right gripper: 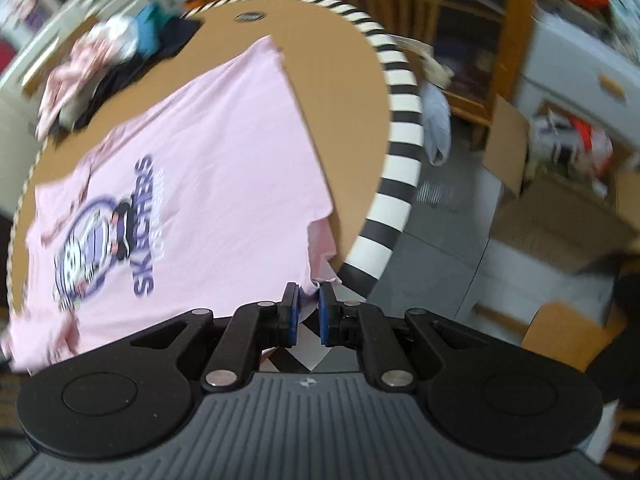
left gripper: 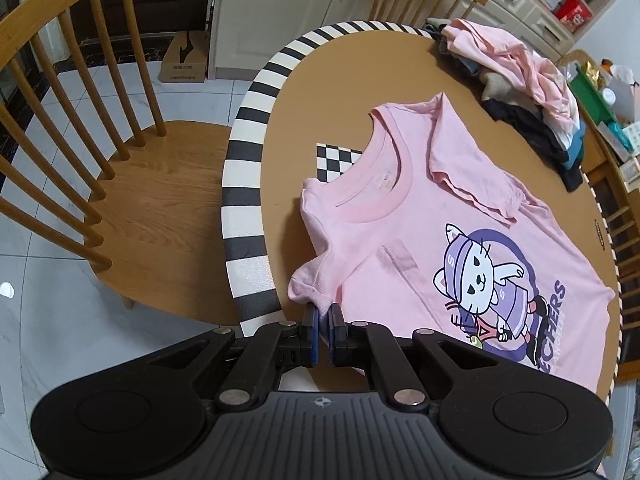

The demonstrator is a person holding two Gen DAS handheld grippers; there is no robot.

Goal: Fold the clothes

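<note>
pink t-shirt (left gripper: 460, 216) lies print-up on the round table (left gripper: 248, 184); left gripper (left gripper: 322, 320) pinches its near sleeve, right gripper (right gripper: 308, 304) its hem corner. thin pinches could slip, spoiling the fold.

Soft, even indoor light, left wrist view sharp throughout, faint sheen on the floor tiles (left gripper: 36, 248) at left, strong fisheye bending at all edges, right wrist view smeared by motion blur, worst along the top and right side
</note>
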